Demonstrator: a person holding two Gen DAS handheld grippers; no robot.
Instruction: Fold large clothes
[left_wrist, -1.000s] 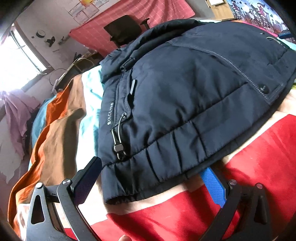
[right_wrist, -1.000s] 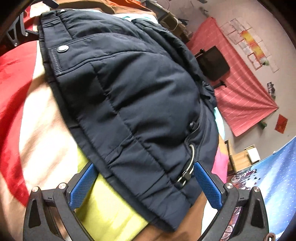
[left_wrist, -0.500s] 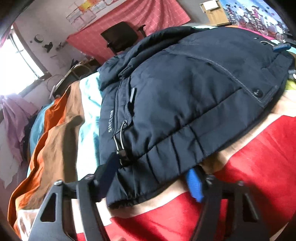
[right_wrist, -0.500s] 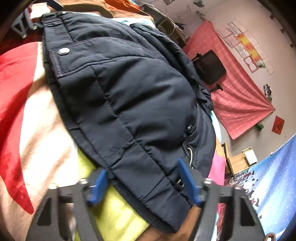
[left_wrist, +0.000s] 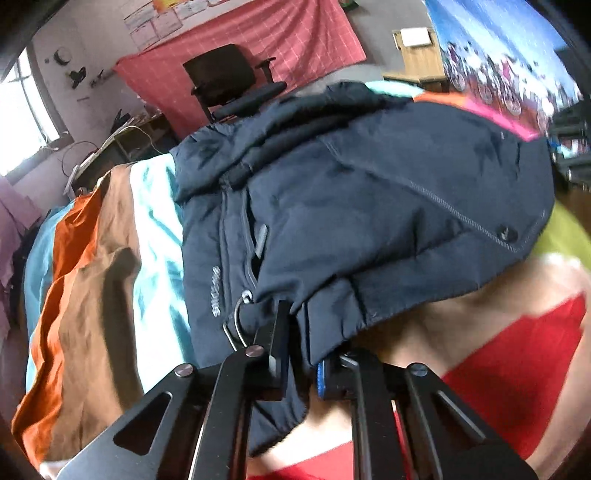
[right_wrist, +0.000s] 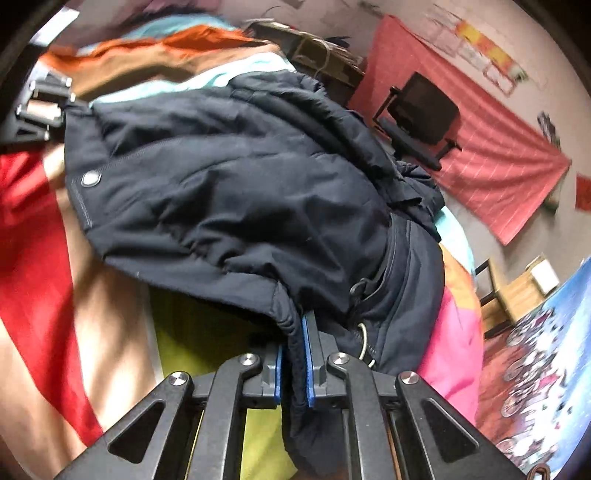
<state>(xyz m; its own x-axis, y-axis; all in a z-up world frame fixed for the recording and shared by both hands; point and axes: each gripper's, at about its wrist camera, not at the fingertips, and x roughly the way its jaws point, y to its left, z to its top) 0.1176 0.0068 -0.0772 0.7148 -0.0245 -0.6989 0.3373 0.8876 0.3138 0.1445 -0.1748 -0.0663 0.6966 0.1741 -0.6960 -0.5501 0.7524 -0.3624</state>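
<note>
Now both pinching, just closed: left tool (left_wrist: 301, 363) and right tool (right_wrist: 293, 363) gripping puffy navy quilted jacket's (left_wrist: 369, 206) near hem, lifted off striped bedspread (left_wrist: 107, 258), ready for folding.

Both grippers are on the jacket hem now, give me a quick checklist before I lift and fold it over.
1. Left gripper shut on the hem of the navy jacket, jaws having just closed: ok.
2. Right gripper shut on the hem, jaws having just closed: ok.
3. Metal ring beside the left jaws, clear of the pinch: cannot tell.
4. Drawcord next to the right jaws, not caught: cannot tell.
5. How many hem layers each gripper caught: cannot tell.
6. Far half of the jacket resting on the striped bedspread: ok.
</note>
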